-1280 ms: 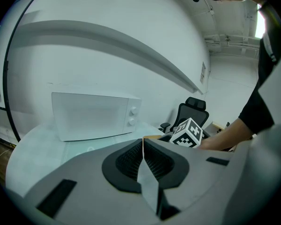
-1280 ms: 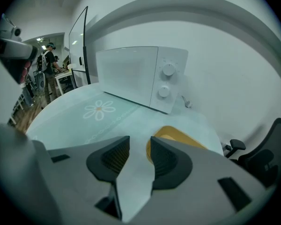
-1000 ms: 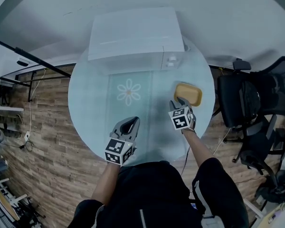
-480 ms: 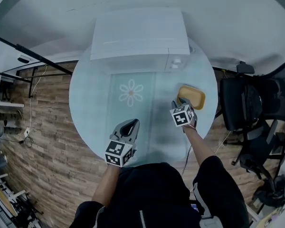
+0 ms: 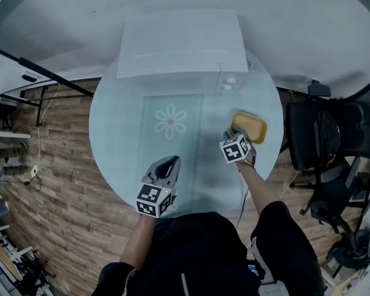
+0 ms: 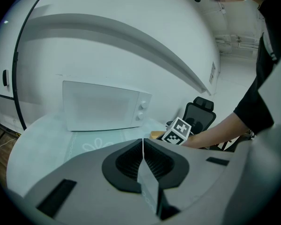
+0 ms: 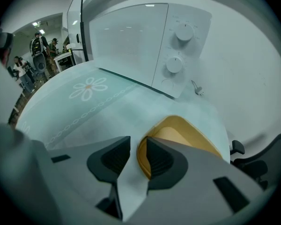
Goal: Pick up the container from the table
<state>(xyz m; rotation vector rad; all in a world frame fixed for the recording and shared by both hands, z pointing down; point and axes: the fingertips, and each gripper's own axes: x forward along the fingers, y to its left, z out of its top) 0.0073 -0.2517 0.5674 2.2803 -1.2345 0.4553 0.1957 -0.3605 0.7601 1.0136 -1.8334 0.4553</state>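
A shallow yellow container point(image 5: 253, 127) sits on the right side of the round glass table point(image 5: 114, 128). My right gripper point(image 5: 230, 134) is at its near-left rim. In the right gripper view the jaws stand a narrow gap apart point(image 7: 138, 146), straddling the container point(image 7: 187, 132) wall: the right jaw is inside, the left jaw outside, and a sliver of table shows beside the rim. My left gripper point(image 5: 171, 161) hovers over the table's near side, its jaws pressed together point(image 6: 143, 142) with nothing between them.
A white microwave point(image 5: 182, 45) stands at the back of the table, just beyond the container. A pale placemat with a flower print point(image 5: 171, 121) lies in the middle. Black office chairs point(image 5: 327, 134) stand close to the table's right edge.
The view has shifted slightly. My right gripper stays at the container's near rim, and the left gripper has barely moved.
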